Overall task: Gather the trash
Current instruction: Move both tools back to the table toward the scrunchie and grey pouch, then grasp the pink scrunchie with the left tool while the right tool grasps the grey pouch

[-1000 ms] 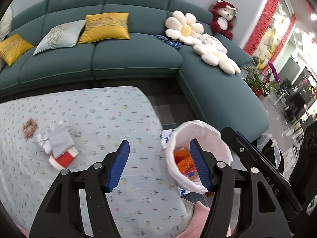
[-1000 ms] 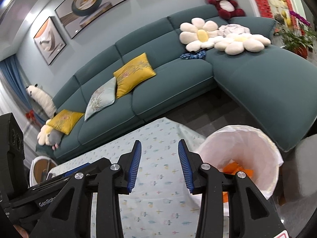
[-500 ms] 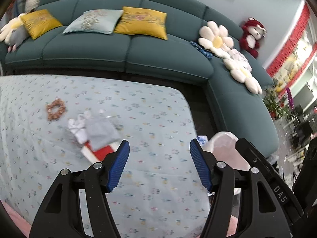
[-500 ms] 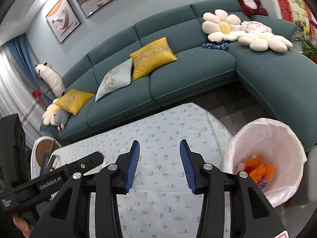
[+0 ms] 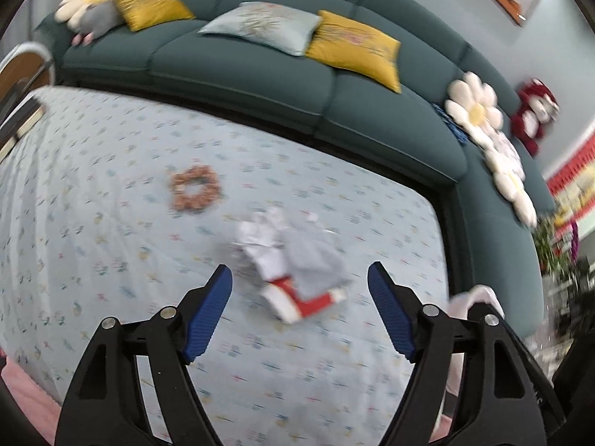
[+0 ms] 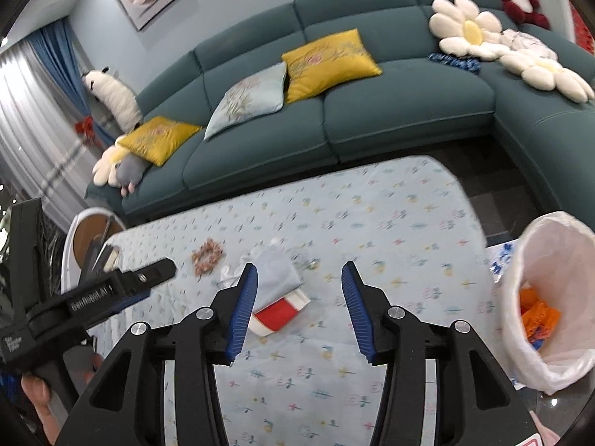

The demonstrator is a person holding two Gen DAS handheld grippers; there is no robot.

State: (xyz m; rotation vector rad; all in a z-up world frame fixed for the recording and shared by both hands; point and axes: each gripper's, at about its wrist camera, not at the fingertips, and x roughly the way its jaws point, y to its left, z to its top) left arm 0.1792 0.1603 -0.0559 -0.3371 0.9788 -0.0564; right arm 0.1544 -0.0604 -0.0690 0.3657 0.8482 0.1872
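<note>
1. Left wrist view: the left gripper (image 5: 299, 293) points down at the table (image 5: 111, 260). Its jaws have just been opening and now stand wide apart, with nothing between them. Just past the blue pads (image 5: 208, 316) lies the trash pile (image 5: 293, 260). It is a soft grey bag, some crumpled white paper and a flat red and white wrapper (image 5: 301, 303), all touching each other. A round, ruffly orange ring (image 5: 194, 187) lies near the pile, a bit farther off. This picture is blurry, so small bits are hard to tell.

2. To do this step well, I think the left gripper should come straight down over one piece, maybe the flat wrapper. It should put one pad on each side, then close slowly. The cloth on the table looks thin and loose, so the pads could pinch it too. Keep them just above it.

3. Right wrist view: the right gripper (image 6: 299, 308) hangs over the same table. Its jaws have just been opening too, they stand partly apart, and they hold nothing. The pile sits beside the left pad (image 6: 243, 312).

4. The bin (image 6: 550, 297) stands off the right end of the table. It has a thin, shiny, crinkly white bag inside, with orange scraps (image 6: 537, 314) at the bottom.

5. The table cloth is pale blue with tiny flowers. The sofa (image 6: 372, 119) behind is dark green and puffy.
</note>
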